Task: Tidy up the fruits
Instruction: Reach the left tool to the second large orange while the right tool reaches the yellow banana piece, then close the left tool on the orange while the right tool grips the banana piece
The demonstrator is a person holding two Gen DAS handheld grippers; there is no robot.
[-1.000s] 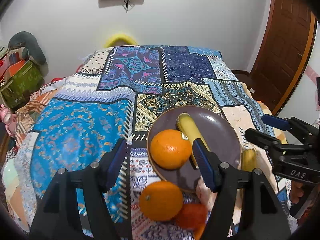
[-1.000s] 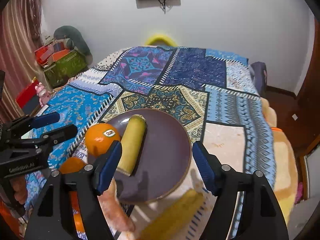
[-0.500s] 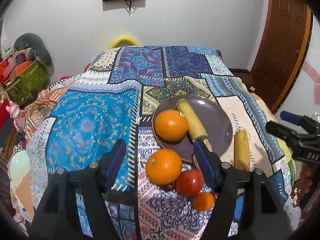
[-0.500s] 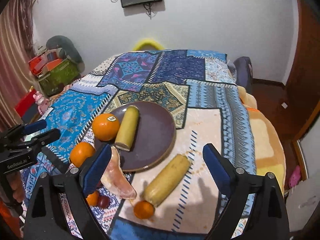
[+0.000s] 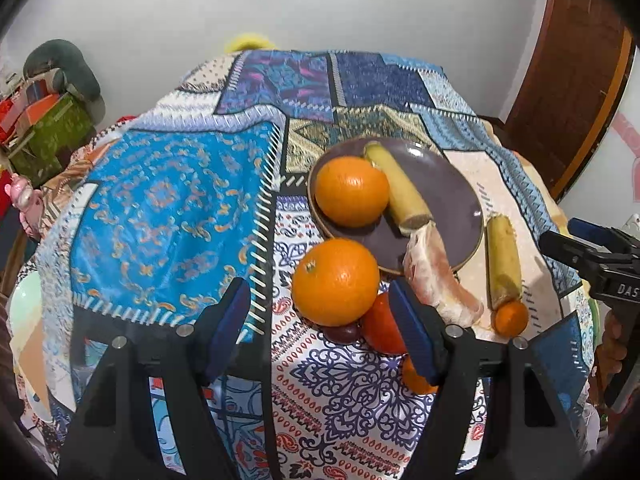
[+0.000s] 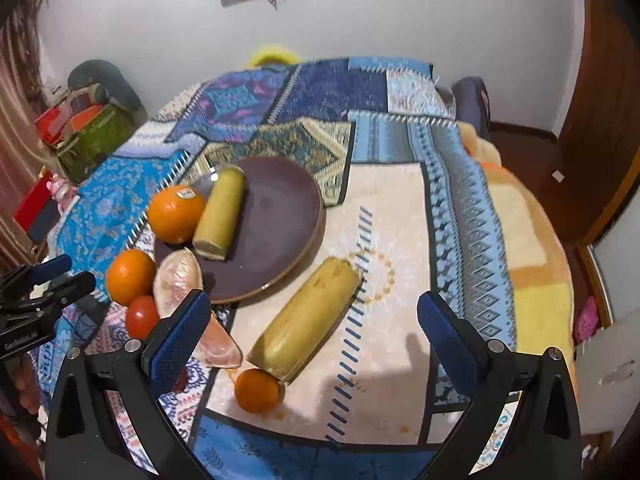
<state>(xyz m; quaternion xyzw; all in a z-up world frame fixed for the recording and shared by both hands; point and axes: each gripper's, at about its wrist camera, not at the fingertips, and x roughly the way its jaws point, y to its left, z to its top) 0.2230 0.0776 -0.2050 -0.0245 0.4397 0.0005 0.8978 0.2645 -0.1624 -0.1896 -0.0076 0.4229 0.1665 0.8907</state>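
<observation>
Surface: you are working over a bed covered with a patchwork quilt (image 6: 400,240) in blues, cream and gold.
Plate: one round, dark purple plate (image 6: 280,216) lies on the quilt near the middle.
On the plate: two pieces of fruit, one large orange (image 6: 176,214) with a sticker at the plate's left edge and one yellow banana piece (image 6: 220,212) touching it.
Off the plate, oranges: one large orange (image 5: 335,282) lies on the quilt just in front of the plate; two small orange fruits, one (image 6: 256,390) touching the near end of the loose banana, the other (image 5: 414,376) half hidden behind your left gripper's finger.
Off the plate, banana: one second banana piece (image 6: 308,316) lies on the cream patch just beside the plate's right rim.
Tomato: one red tomato (image 6: 141,316) sits against the loose large orange.
Pink wedge: one pale pink citrus-like wedge (image 6: 180,280) overlaps the plate's near rim.
Dark fruit: one small dark red fruit (image 5: 341,333), partly hidden under the orange.
Left gripper (image 5: 320,332): your fingers stand apart with nothing clamped; the loose large orange lies ahead, between them.
Right gripper (image 6: 312,340): your jaws are opening, very wide, holding nothing; the loose banana lies on the quilt ahead, between the fingers.
</observation>
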